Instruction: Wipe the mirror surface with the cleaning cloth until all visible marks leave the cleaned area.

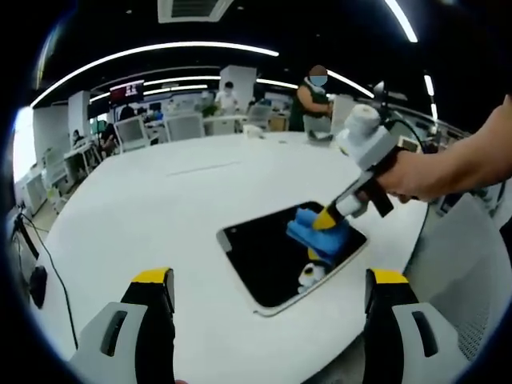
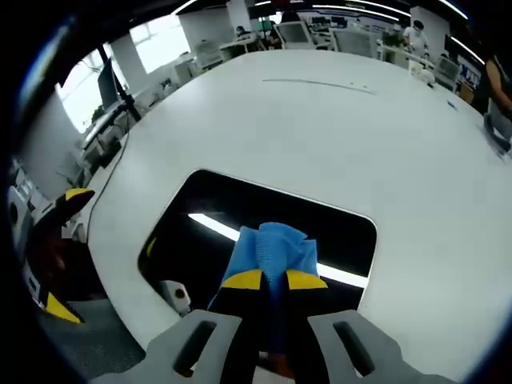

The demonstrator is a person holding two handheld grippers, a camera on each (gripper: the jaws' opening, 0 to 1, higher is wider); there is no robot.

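A dark rectangular mirror [image 1: 264, 256] [image 2: 208, 212] lies flat on the white table [image 1: 160, 208] [image 2: 320, 120]. In the left gripper view my right gripper [image 1: 326, 220] comes in from the right, held by a hand, and presses a blue cleaning cloth [image 1: 316, 232] onto the mirror's right part. In the right gripper view its yellow-tipped jaws [image 2: 272, 280] are shut on that cloth [image 2: 272, 248], with a ceiling light reflected in the glass. My left gripper [image 1: 268, 284] stands open above the table's near edge, nothing between its fingers. It also shows at the left edge of the right gripper view [image 2: 60, 248].
The table is large and white, with a rounded near edge. Office desks, chairs and monitors [image 1: 184, 124] stand behind it, and a person [image 1: 312, 96] stands at the far side. A grey chair back [image 1: 468, 264] is close on the right.
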